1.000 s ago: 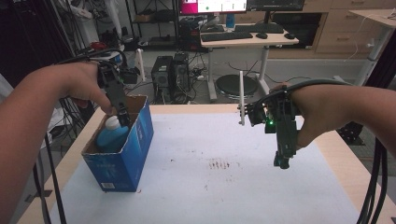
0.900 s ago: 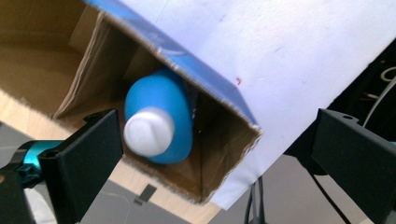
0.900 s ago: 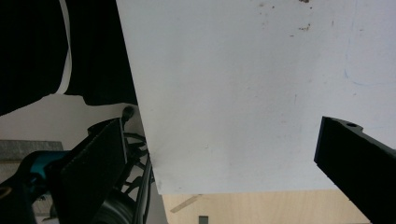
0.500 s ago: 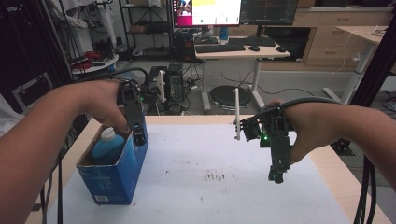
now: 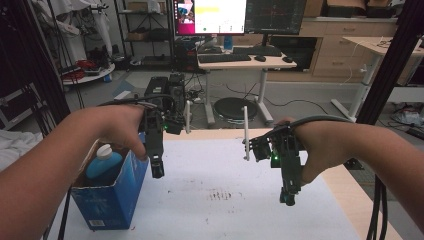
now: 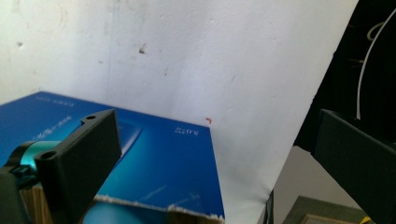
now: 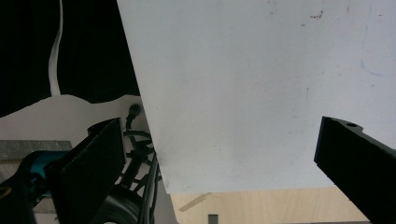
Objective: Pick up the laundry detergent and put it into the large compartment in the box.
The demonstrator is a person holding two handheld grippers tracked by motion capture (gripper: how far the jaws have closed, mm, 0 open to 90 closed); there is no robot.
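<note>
left hand-held gripper point(image 5: 157, 170) hangs just beside the right wall of the blue box point(image 5: 112, 197), tip pointing down at the white surface point(image 5: 220, 210). from its own camera i see both jaws spread wide with nothing between them, the box's blue side point(image 6: 159, 158) just below. the box stands open-topped at the left edge of the surface, and a blue bottle with a white cap point(image 5: 103, 160) stands upright inside it. right hand-held gripper point(image 5: 289, 196) hangs over the right half of the surface, well apart from the box, tip down. its own camera shows the jaws parted and empty, with bare white sheet point(image 7: 243, 93) and the wooden edge point(image 7: 261, 205) of the surface beyond.
</note>
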